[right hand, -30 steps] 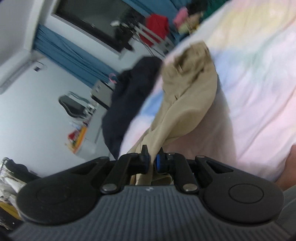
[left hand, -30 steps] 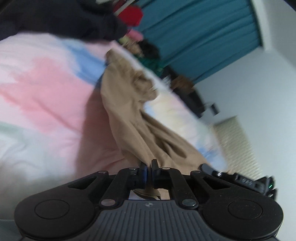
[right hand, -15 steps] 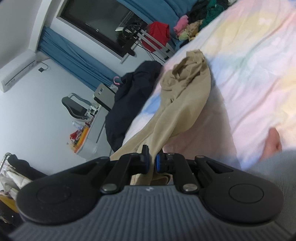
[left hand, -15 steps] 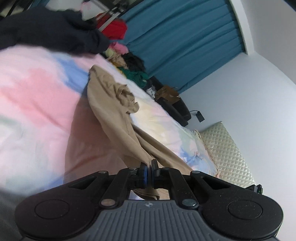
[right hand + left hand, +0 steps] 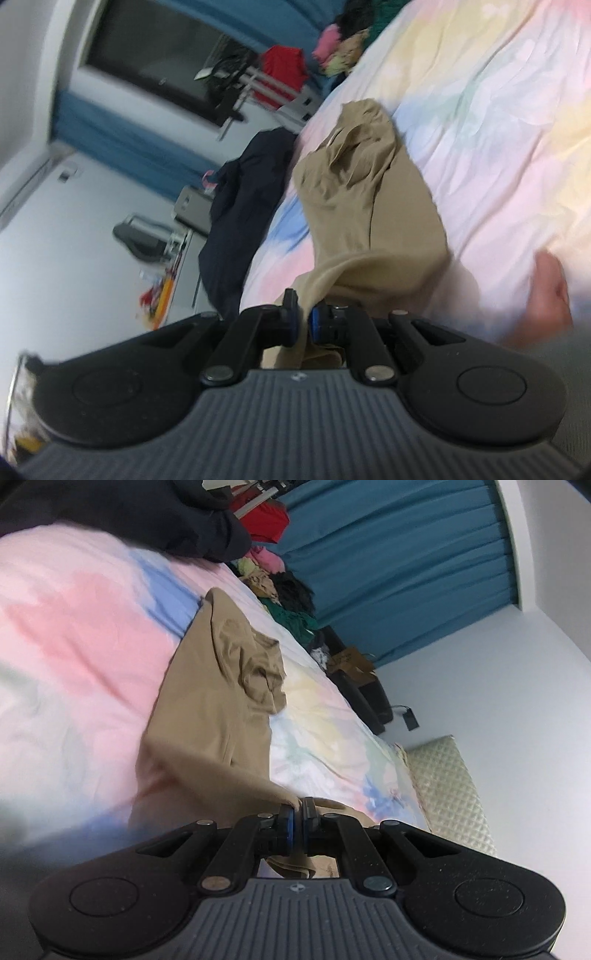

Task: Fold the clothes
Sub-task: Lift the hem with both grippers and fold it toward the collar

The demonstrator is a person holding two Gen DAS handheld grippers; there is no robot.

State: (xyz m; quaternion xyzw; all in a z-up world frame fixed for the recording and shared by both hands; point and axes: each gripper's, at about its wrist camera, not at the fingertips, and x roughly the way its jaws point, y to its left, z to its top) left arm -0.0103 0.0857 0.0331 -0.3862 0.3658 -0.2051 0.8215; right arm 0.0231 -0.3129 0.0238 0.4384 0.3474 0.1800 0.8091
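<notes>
- Left gripper (image 5: 298, 808): jaws are pressed together on a near edge of the tan garment (image 5: 210, 709); a fold of the cloth is seen hanging below the pinch.
- Right gripper (image 5: 303, 318): jaws are likewise clamped on a near edge of the tan garment (image 5: 373, 206), with cloth bunched between the blue pads.
- Tan garment: it is stretched ahead of both tongs along the pastel bedsheet (image 5: 74, 657). Half a second ago it was hung in a loose, lifted rope from the jaws; now most of its length is laid flat on the sheet, and only the near stretch is raised toward the pinches. The far end is left crumpled.
- Meaning for the task: the laying-out stage is judged nearly done; the far end is yet to be smoothed before a fold can be made.
- Dark garment (image 5: 155, 520): it is heaped well beyond the left tongs, at the far upper left, apart from the tan one.
- Pile of mixed clothes (image 5: 280, 590): it is lodged far ahead of the left tongs, past the tan garment's far end, before the teal curtain (image 5: 399, 568).
- Containers: none is seen in either view; no clothes are held in a basket or bin.
- Bare skin (image 5: 550, 291): a blurred part of the person is seen just right of the right tongs; which part cannot be told.
</notes>
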